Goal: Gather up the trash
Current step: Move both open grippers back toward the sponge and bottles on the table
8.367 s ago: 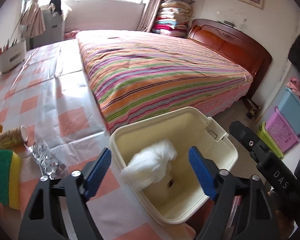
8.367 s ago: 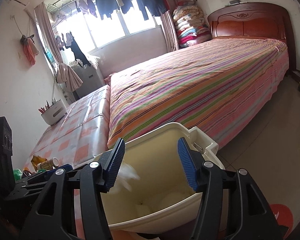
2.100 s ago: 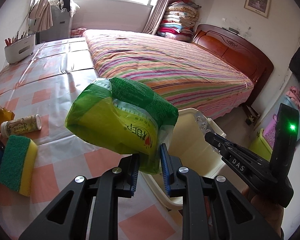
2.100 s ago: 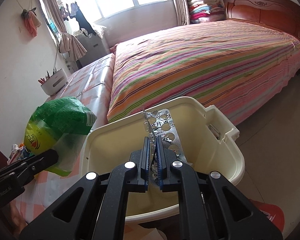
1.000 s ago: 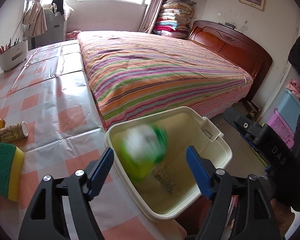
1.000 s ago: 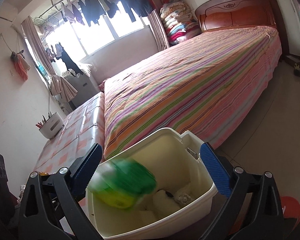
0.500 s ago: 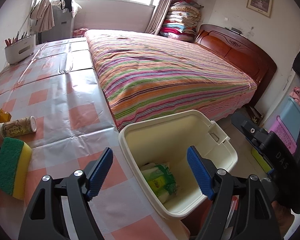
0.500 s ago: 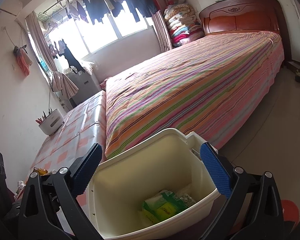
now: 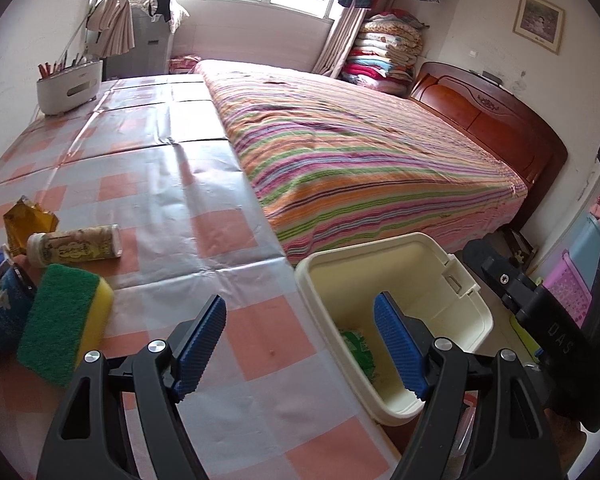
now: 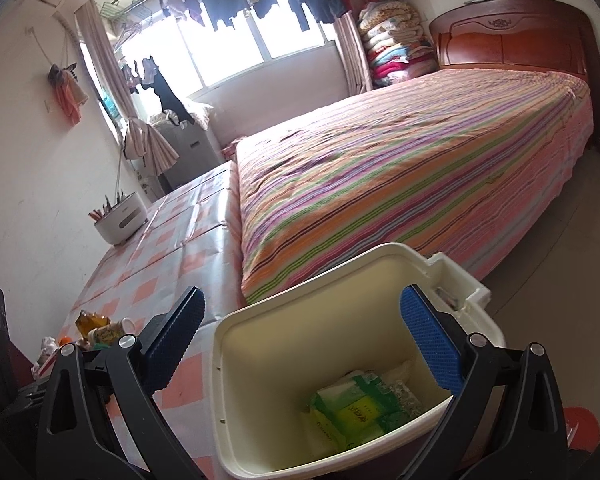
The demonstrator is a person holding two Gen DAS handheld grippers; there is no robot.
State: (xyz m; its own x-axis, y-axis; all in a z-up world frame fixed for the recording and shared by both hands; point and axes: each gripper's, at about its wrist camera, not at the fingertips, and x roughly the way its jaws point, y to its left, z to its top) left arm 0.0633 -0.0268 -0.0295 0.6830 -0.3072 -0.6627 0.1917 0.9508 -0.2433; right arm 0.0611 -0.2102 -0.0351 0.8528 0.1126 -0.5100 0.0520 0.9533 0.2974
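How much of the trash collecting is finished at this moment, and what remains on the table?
Done: a green wrapper and other scraps lie at the bottom of the cream bin. In hand: nothing; the left tongs and the right tongs both stand open and empty. Left: a small bottle, a gold wrapper and a sponge remain on the checked table.

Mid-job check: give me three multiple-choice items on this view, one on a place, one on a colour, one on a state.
1. Where is the green wrapper?
A. on the bed
B. inside the cream bin
C. on the table

2. What colour is the top of the sponge?
A. green
B. red
C. white

3. How is the left gripper?
A. shut on the wrapper
B. shut on the sponge
C. open, empty

Key: 1 B, it lies on the bin's bottom; 2 A, green scouring pad over yellow foam; 3 C, blue fingers stand wide apart with nothing between them.
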